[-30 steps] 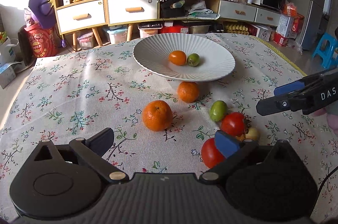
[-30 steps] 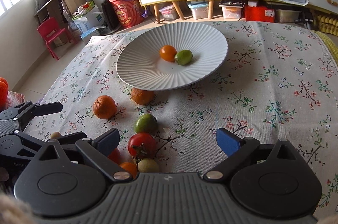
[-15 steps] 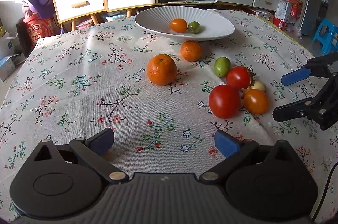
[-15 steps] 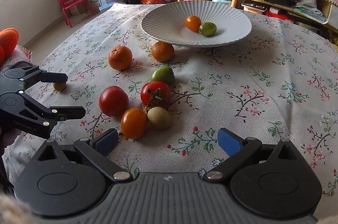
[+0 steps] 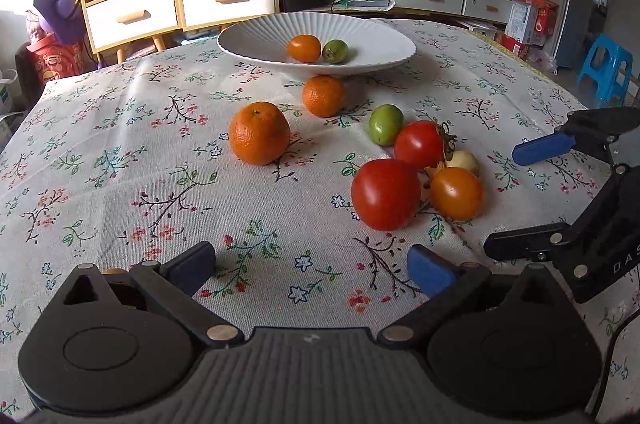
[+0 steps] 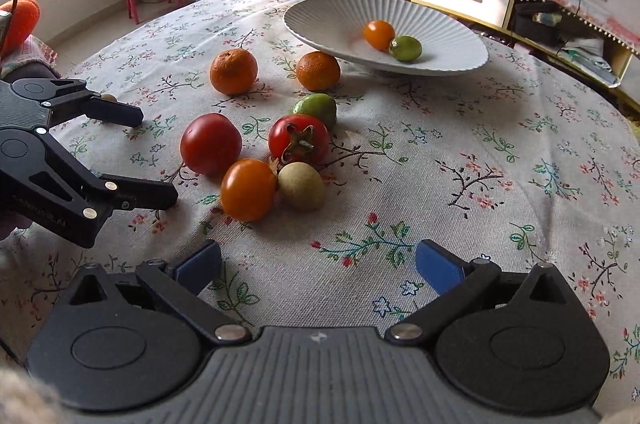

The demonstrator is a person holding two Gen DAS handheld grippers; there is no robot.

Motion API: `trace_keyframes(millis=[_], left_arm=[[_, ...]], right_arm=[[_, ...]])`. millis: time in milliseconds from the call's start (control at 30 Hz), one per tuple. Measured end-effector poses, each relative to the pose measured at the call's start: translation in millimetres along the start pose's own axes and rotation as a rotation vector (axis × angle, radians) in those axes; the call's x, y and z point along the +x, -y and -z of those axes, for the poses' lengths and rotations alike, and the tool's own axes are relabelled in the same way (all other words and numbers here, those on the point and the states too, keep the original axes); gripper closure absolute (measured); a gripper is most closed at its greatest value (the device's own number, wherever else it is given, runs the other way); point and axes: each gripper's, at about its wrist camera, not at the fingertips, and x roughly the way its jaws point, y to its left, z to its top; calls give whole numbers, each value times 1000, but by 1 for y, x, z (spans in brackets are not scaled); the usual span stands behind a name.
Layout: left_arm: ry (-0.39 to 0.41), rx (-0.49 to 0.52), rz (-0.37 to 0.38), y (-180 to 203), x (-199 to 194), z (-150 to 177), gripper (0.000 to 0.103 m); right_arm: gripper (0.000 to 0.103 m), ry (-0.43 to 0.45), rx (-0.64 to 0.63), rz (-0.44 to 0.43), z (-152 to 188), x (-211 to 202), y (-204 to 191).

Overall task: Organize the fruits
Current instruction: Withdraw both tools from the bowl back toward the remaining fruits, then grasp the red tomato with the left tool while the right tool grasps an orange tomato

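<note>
Both hand-held grippers have sunk closer to the worktop (image 5: 100, 144), so the loose fruit now looms larger in both wrist views. The right hand-held gripper (image 6: 318, 266) has rolled, and its jaws are opening with nothing between them; the left hand-held gripper (image 5: 310, 264) also stands apart and empty. This reads as an approach to the next pick.

The ribbed white plate (image 5: 384, 36) already holds a small orange fruit (image 5: 304, 48) and a green one (image 5: 335, 50). Still on the floral cloth lie two dimpled mandarins (image 5: 259, 133), a glossy smooth tomato (image 5: 385, 194), a calyx-topped red fruit (image 6: 299, 139), a green fruit (image 6: 316, 107), a shiny orange tomato (image 6: 248, 189) and a dull tan round fruit (image 6: 301, 186).
</note>
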Motion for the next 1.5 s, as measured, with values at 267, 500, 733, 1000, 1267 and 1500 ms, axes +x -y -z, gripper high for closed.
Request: trace_keyframes(millis=[267,500,733,1000,1267,1500], left_arm=[[31,40,22,11,1,-2,8],[43,67,72,16,-2,-5,31],[52,55,99,20,0,-9,50],[51,17,108,21,4,-16,63],[45,7,106,20,4,-18,68],[30,-16,93,15,2,-23,68]], right_arm=[[17,52,-43,-30,2,-6,-4],[51,56,-55,-119,-3,-12,-10],[64,63,-21,-172,-6,-11,-13],[73,77,30,-178,-13,-4,-10],[77,77,29,-169,-15,-4,-11],[77,85,45,-174,-19,-8,-9]])
